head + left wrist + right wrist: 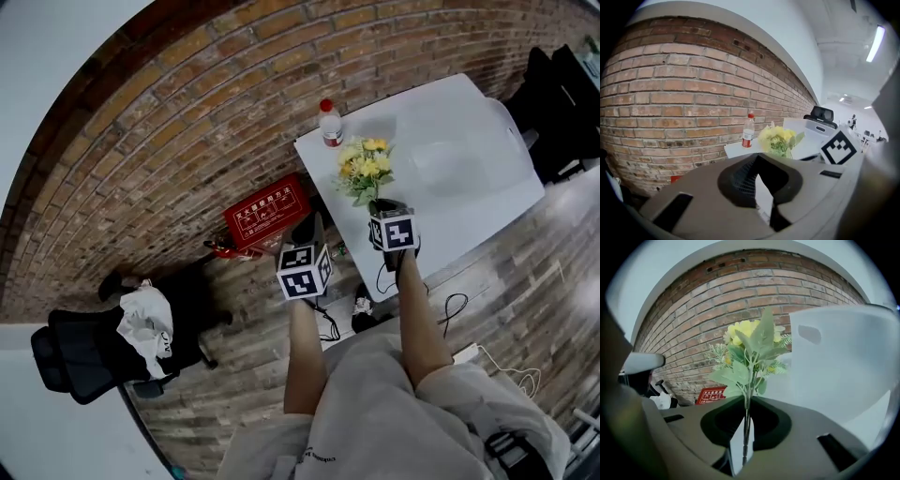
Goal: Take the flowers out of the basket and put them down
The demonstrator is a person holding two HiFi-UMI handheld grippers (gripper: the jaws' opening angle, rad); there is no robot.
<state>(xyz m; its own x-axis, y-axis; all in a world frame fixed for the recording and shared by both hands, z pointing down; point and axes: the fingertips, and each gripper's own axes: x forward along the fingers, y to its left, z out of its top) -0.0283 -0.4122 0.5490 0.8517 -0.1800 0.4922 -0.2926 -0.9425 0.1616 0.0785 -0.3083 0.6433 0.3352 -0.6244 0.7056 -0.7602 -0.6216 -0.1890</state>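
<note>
A bunch of yellow flowers (364, 169) with green leaves stands upright over the near left part of the white table (487, 211). My right gripper (386, 204) is shut on its thin stems; in the right gripper view the stems (747, 427) run up between the jaws to the blooms (750, 341). The translucent white basket (459, 159) sits on the table just right of the flowers and fills the right side of that view (834, 362). My left gripper (307, 230) hangs over the floor left of the table, its jaws (757, 176) together with nothing in them.
A plastic bottle with a red cap (329, 122) stands at the table's far left corner. On the floor by the brick wall lies a red box (261, 214). A black chair with a white bag (122, 337) is at the left, cables (452, 305) are under the table edge, and dark chairs (558, 103) stand at the far right.
</note>
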